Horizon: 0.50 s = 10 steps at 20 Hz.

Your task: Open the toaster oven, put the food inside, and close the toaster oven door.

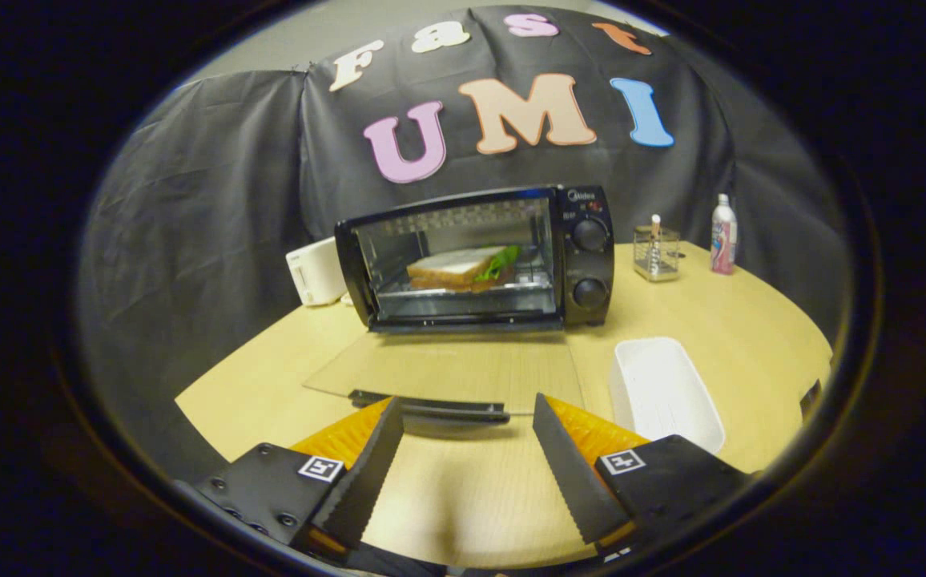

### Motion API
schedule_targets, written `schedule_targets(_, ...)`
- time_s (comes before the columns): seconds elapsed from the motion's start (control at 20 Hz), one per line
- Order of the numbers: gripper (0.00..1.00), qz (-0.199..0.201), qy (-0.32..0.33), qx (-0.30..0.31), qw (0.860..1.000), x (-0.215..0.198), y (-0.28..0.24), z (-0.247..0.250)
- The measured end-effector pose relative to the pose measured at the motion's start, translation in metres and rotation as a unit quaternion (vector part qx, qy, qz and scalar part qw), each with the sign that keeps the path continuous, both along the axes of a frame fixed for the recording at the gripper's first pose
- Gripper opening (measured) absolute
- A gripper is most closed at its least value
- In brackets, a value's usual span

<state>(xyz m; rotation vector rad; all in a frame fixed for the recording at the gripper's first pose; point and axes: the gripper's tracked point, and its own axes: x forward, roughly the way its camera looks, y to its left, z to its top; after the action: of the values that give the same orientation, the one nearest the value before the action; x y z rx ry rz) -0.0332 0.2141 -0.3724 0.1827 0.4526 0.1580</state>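
the hand-held gripper (467, 417) hangs low over the near part of the tabletop (751, 336), its two fingers (367, 473) spread wide apart with nothing between them but bare wood. just ahead of the fingertips lies the black handle (431, 407) of the glass door (447, 370), which is folded all the way down and lies flat on the tabletop; the left fingertip sits right at the handle's near edge, though whether it touches cannot be told. beyond the door stands the toaster oven (479, 260), black, with two knobs (589, 264) on its right panel. inside, on the rack, rests a sandwich (463, 268) with white bread and a green leaf sticking out on its right side. to the right of the door, near the right finger, is a white rectangular tray (663, 389). farther right and back stand a small clear holder (656, 254) and a bottle (723, 235). a white appliance (316, 272) sits just left of the oven.
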Motion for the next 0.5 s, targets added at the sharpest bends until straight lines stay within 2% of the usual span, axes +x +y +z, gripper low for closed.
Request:
schedule_targets(0.35,1.0,-0.012,0.049,0.0,0.999,0.01,-0.003,-0.037)
schedule_targets(0.5,1.0,-0.024,0.051,0.008,0.998,0.014,-0.006,-0.036)
